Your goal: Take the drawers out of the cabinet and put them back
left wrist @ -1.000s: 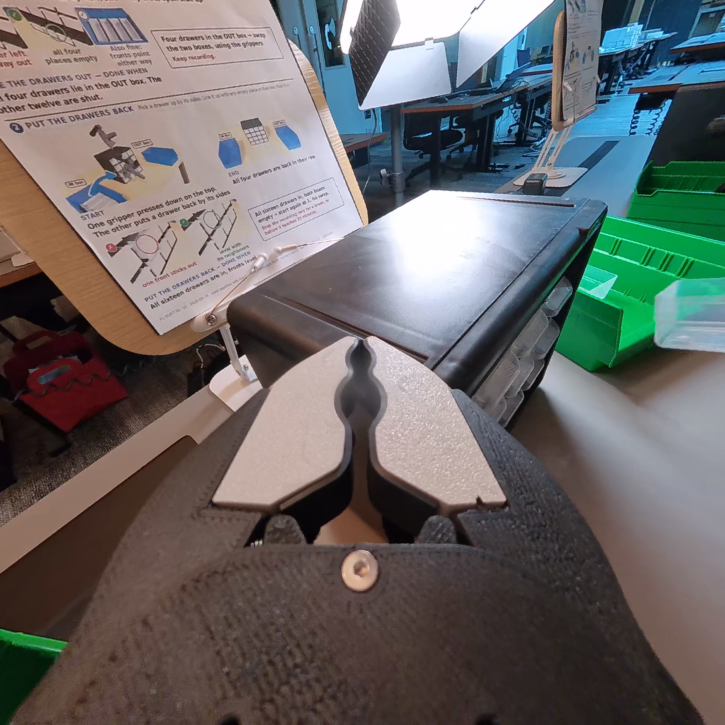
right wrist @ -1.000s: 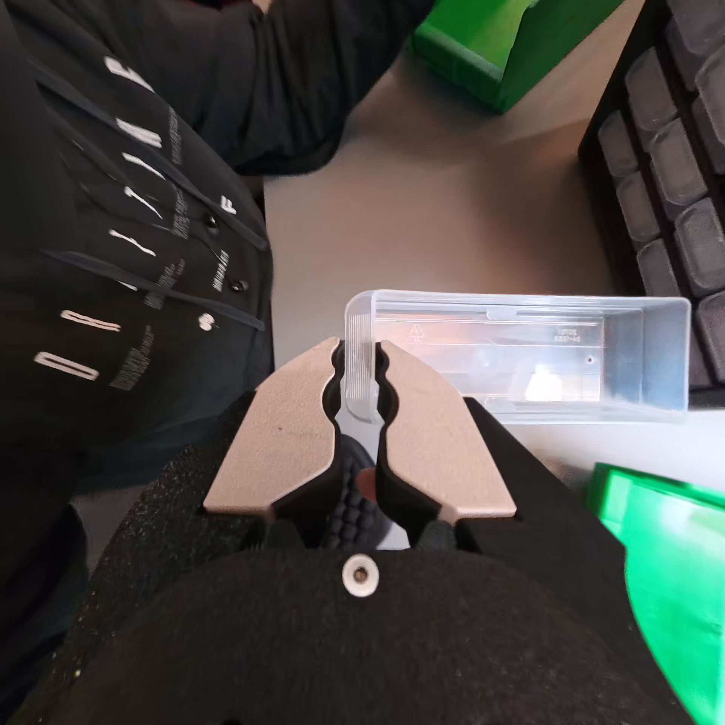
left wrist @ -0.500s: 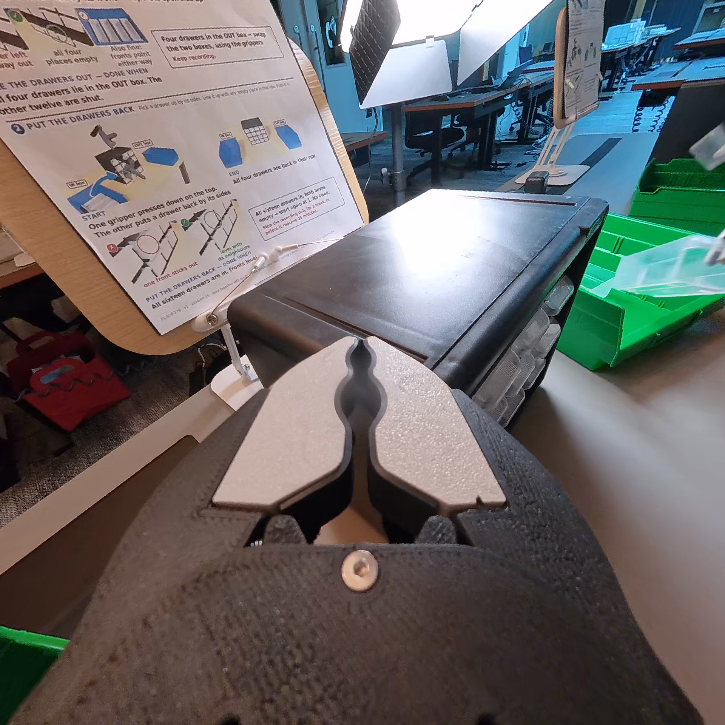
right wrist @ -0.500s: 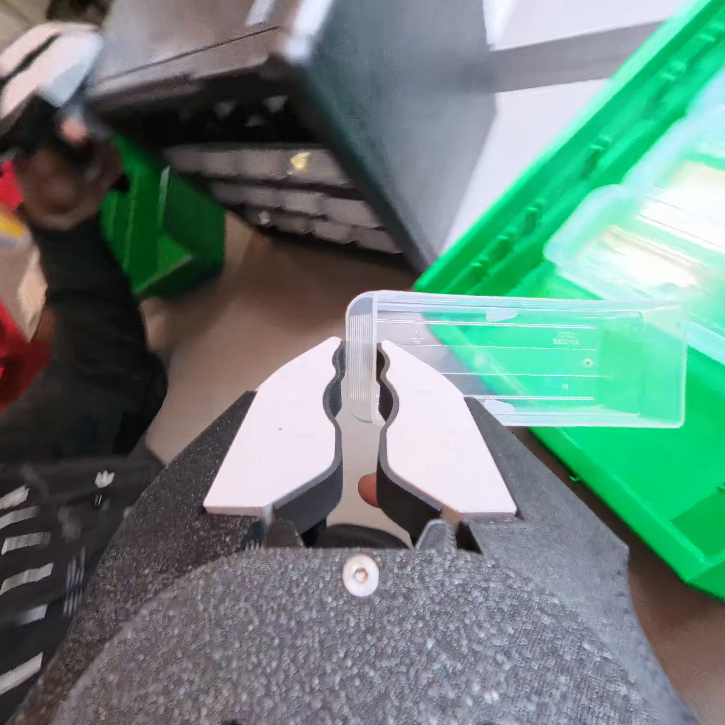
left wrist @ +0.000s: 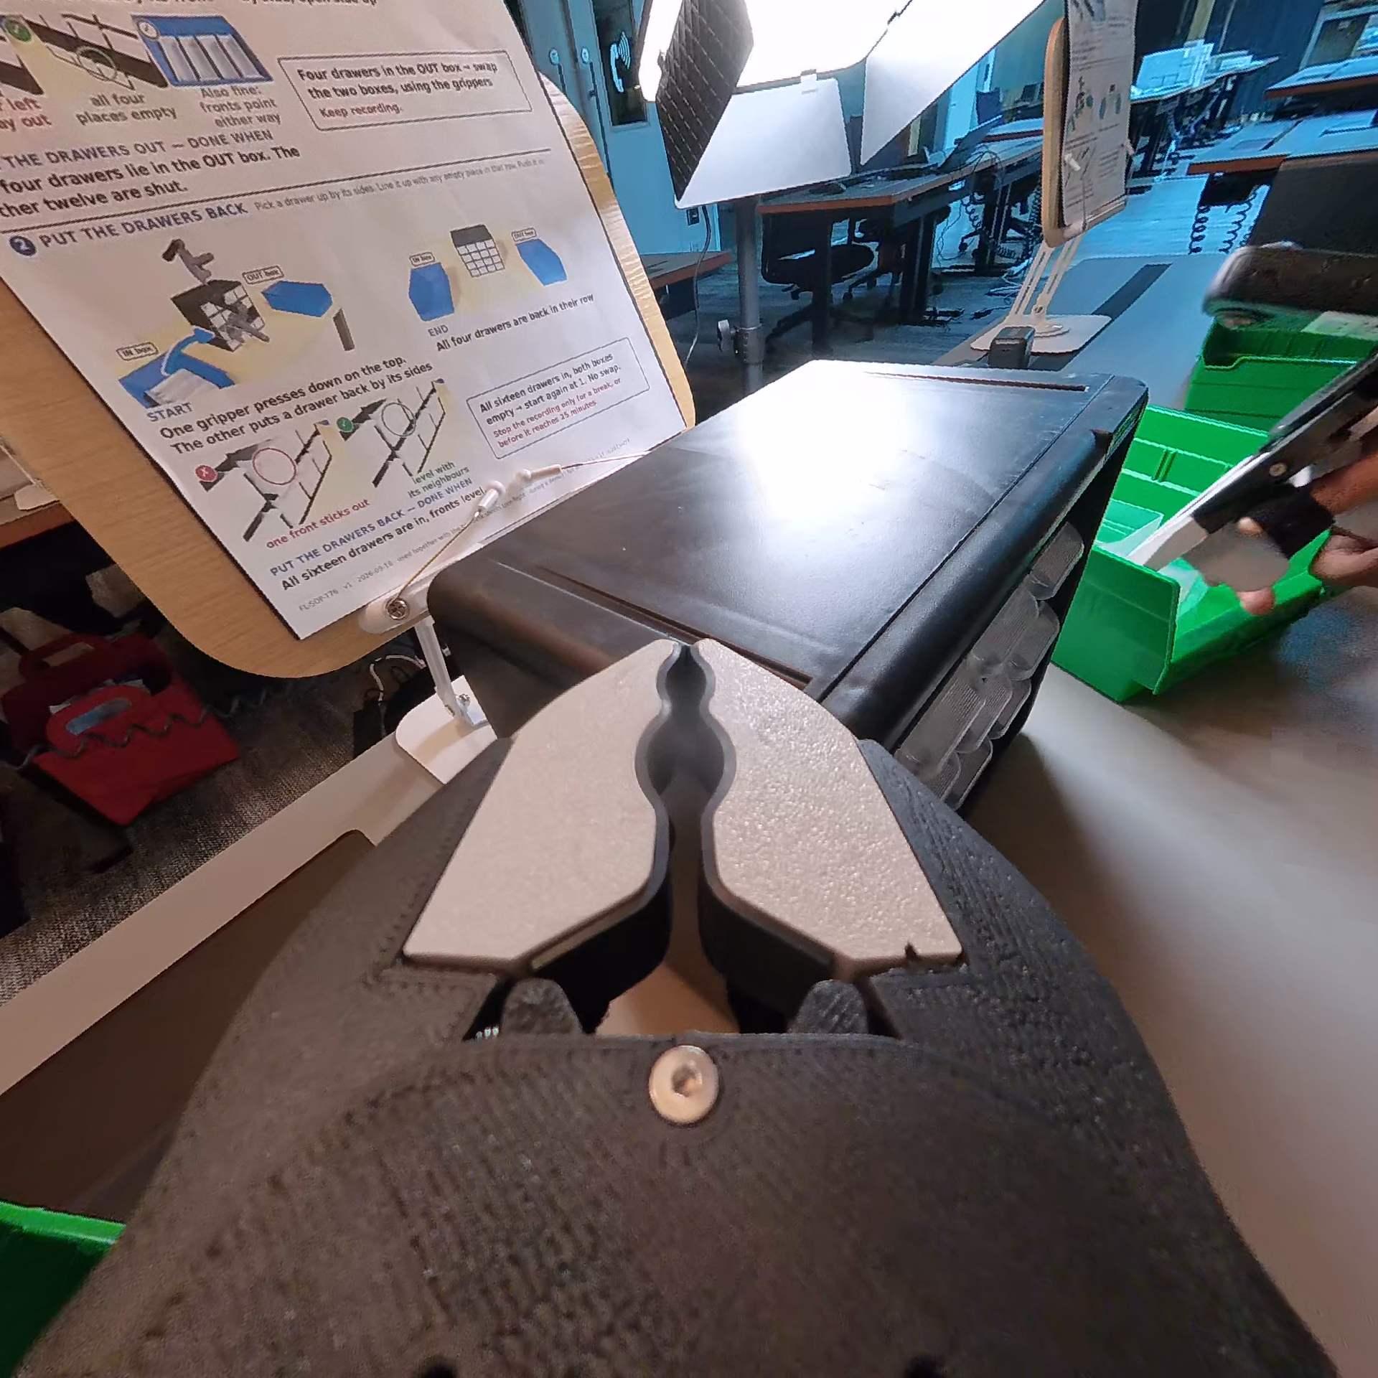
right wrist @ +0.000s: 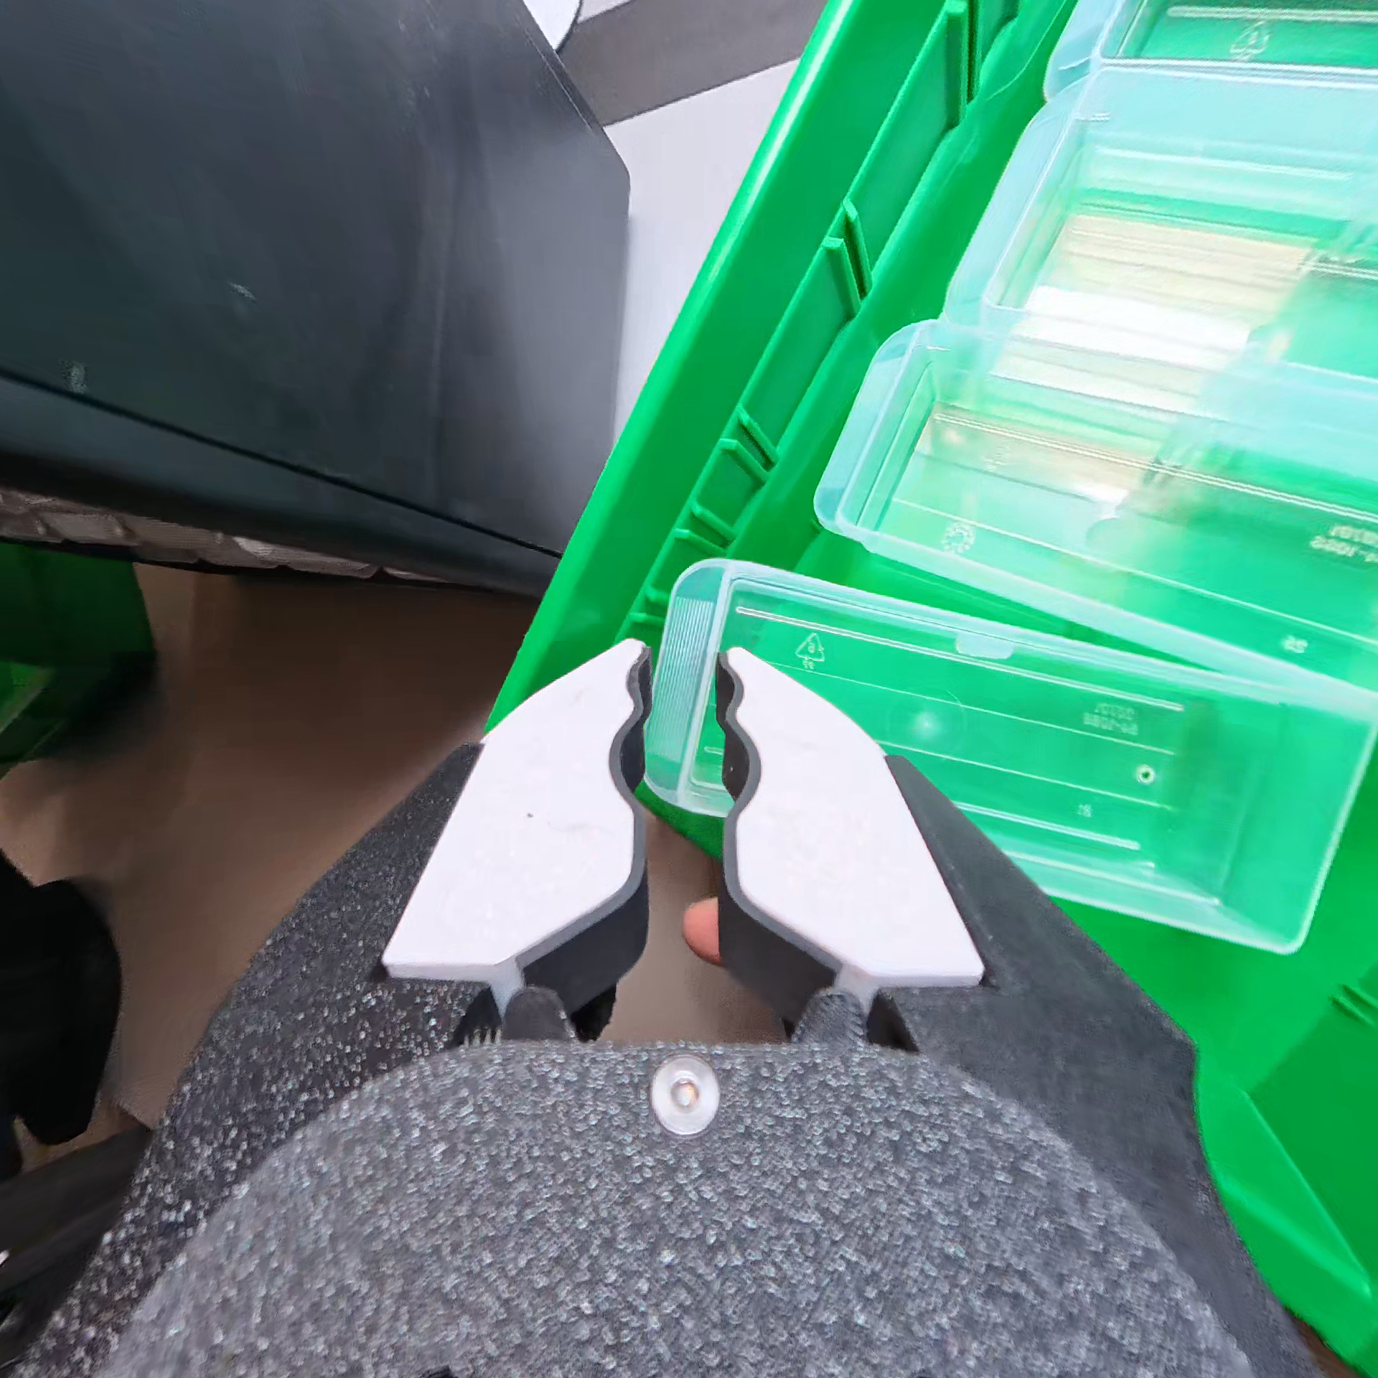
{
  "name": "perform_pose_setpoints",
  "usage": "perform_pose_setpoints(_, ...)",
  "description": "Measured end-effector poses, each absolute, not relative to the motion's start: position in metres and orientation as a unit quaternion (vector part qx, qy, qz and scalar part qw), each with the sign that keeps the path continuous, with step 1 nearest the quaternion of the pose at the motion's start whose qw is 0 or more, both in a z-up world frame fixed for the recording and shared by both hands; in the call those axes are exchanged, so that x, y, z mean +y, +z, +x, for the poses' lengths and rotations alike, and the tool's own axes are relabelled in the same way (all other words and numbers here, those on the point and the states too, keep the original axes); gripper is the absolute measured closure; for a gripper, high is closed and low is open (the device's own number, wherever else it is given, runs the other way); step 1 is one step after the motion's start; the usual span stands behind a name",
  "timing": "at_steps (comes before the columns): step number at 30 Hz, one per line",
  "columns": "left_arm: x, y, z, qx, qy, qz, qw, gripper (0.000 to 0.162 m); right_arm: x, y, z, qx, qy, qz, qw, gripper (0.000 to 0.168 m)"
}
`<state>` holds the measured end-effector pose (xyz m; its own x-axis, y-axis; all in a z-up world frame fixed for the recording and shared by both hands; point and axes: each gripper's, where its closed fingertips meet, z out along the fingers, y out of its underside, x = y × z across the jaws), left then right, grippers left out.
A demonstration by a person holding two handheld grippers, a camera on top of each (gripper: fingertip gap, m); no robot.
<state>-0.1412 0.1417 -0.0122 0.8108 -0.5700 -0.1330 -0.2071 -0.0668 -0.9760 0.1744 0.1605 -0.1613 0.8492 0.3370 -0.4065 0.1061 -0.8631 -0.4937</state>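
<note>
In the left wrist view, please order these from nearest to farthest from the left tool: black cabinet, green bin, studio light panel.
1. black cabinet, directly ahead of the left tool.
2. green bin, right of the cabinet.
3. studio light panel, far behind, upper middle.

drawers [right wrist: 1103, 462] in bin [right wrist: 783, 358], bin right of cabinet [right wrist: 298, 246]

Grey table [left wrist: 1193, 857], black cabinet [left wrist: 783, 507], green bin [left wrist: 1163, 634] (beside it)
</note>
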Motion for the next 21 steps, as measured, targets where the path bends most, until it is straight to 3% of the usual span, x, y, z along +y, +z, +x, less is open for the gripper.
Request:
perform_pose_setpoints(13, 0.142, -0.012, -0.141, 0.272, -0.146, -0.715, 0.627, 0.162, 0.156, -0.192, 0.174, -0.198, 0.239, -0.947, 0.079, 0.150)
perform_pose_setpoints(21, 0.142, -0.012, -0.141, 0.271, -0.149, -0.715, 0.627, 0.162, 0.161, -0.181, 0.179, -0.238, 0.244, -0.939, 0.042, 0.151)
